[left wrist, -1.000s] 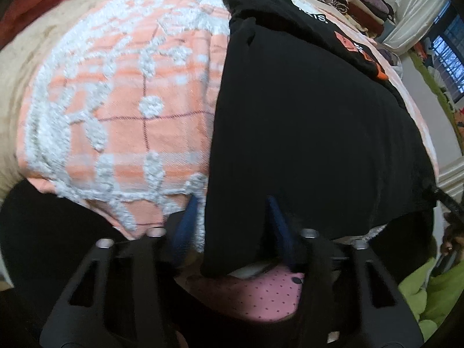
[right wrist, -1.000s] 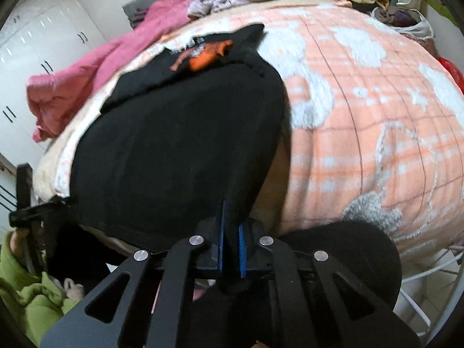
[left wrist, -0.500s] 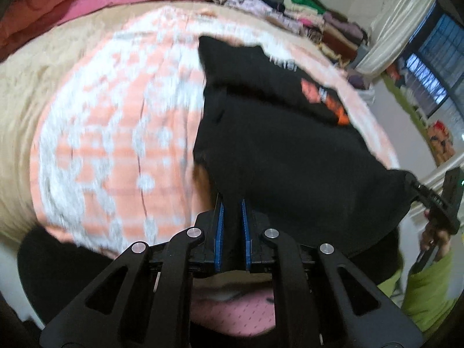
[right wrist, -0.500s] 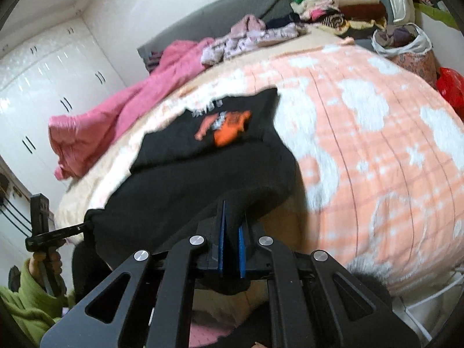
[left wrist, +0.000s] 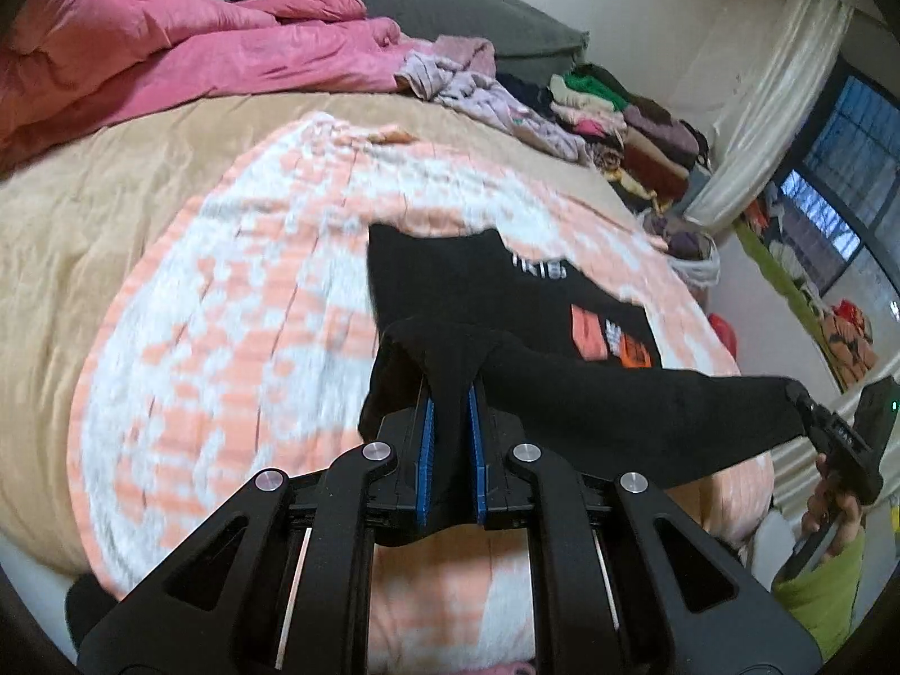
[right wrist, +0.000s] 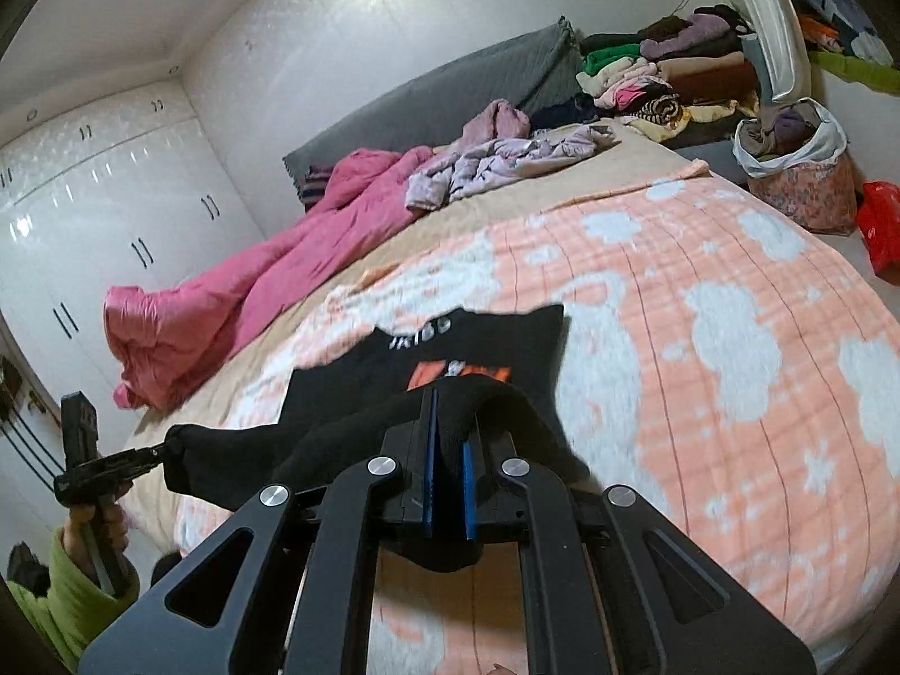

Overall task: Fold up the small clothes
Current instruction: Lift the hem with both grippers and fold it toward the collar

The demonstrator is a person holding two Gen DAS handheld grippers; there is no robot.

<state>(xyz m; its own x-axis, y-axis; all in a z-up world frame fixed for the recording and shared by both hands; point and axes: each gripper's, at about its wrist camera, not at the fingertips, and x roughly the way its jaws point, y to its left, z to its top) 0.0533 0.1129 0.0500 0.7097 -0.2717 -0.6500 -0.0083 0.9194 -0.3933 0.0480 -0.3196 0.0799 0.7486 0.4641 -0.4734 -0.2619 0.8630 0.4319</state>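
Note:
A small black garment (left wrist: 495, 287) with an orange print (left wrist: 610, 340) lies on the orange-and-white blanket (left wrist: 225, 304). Its near edge is lifted off the bed and stretched between both grippers. My left gripper (left wrist: 450, 394) is shut on one bottom corner of that edge. My right gripper (right wrist: 447, 422) is shut on the other corner, with the black garment (right wrist: 478, 337) and its print (right wrist: 461, 374) just beyond the fingers. Each gripper also shows in the other's view: the right one (left wrist: 815, 422) at the far right, the left one (right wrist: 152, 453) at the far left, both clamping black cloth.
A pink duvet (left wrist: 185, 50) and loose lilac clothes (right wrist: 506, 160) lie at the head of the bed. Stacks of folded clothes (right wrist: 669, 79) and a full laundry basket (right wrist: 799, 169) stand beside the bed. White wardrobes (right wrist: 101, 214) line the wall. Green sleeves (right wrist: 62, 602) show at the frame edges.
The left jaws closed on the garment's corner. Both grippers rose and tilted up, lifting the near edge off the bed and pulling it taut between them.

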